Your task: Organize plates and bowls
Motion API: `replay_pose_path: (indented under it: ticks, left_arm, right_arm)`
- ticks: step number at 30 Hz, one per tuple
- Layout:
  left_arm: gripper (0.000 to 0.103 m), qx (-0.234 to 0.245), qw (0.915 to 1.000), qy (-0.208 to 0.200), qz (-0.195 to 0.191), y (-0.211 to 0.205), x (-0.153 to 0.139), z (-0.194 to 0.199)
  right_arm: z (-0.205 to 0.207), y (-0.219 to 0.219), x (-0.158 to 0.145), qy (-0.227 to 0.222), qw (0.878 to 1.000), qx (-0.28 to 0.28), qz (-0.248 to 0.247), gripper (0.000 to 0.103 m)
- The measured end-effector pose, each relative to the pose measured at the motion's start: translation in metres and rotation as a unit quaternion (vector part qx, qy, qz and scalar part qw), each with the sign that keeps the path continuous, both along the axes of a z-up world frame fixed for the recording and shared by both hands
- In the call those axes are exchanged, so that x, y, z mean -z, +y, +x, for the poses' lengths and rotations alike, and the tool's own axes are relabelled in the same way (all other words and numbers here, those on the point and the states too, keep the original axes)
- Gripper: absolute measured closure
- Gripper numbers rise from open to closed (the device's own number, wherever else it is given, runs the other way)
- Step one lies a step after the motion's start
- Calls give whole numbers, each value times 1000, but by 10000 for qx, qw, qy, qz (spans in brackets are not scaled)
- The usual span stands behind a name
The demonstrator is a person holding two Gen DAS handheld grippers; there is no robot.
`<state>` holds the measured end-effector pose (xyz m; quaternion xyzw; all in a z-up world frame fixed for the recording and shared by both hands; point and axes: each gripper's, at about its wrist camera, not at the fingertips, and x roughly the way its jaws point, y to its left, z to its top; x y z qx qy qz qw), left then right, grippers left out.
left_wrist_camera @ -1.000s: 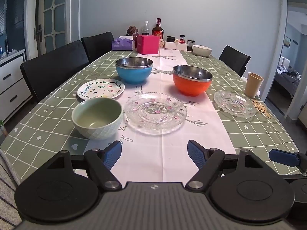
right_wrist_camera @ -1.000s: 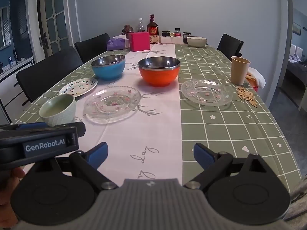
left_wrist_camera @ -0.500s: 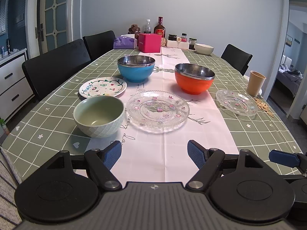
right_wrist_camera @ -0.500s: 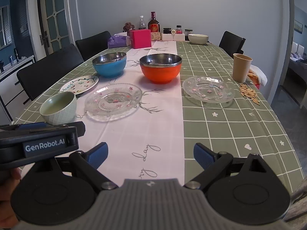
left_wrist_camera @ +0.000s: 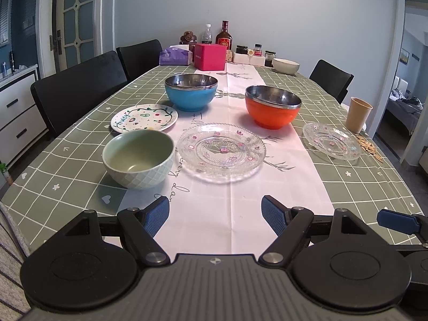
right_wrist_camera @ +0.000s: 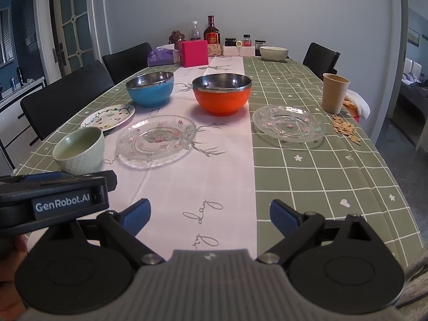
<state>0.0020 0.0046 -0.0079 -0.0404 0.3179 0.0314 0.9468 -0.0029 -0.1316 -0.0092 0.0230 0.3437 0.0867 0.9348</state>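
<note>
On the table stand a pale green bowl (left_wrist_camera: 138,158), a blue bowl (left_wrist_camera: 191,92) and an orange bowl (left_wrist_camera: 272,106). A large glass plate (left_wrist_camera: 221,151) lies on the pink runner, a smaller glass plate (left_wrist_camera: 331,140) to its right, and a painted white plate (left_wrist_camera: 144,117) at the left. My left gripper (left_wrist_camera: 215,217) is open and empty over the near table edge, short of the green bowl and large glass plate. My right gripper (right_wrist_camera: 210,217) is open and empty beside it; the smaller glass plate (right_wrist_camera: 289,123) lies ahead to its right.
A tan cup (left_wrist_camera: 358,113) and scattered seeds (right_wrist_camera: 345,128) sit at the right edge. A pink box (left_wrist_camera: 210,56), tissue pack, bottles, jars and a white bowl (left_wrist_camera: 285,65) crowd the far end. Black chairs (left_wrist_camera: 80,91) line the left side.
Both grippers have tilted and shifted slightly, so the table sits a little lower in view. Nothing on the table moved and both grippers stayed open.
</note>
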Motion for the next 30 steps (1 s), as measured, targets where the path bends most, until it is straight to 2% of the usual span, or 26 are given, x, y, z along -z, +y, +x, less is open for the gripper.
replay_pose_path:
  ticks: [30]
  left_arm:
    - [11,16,10000,80,15,1,4,1]
  right_arm:
    - [1,1,3,102,9999,30,52,9]
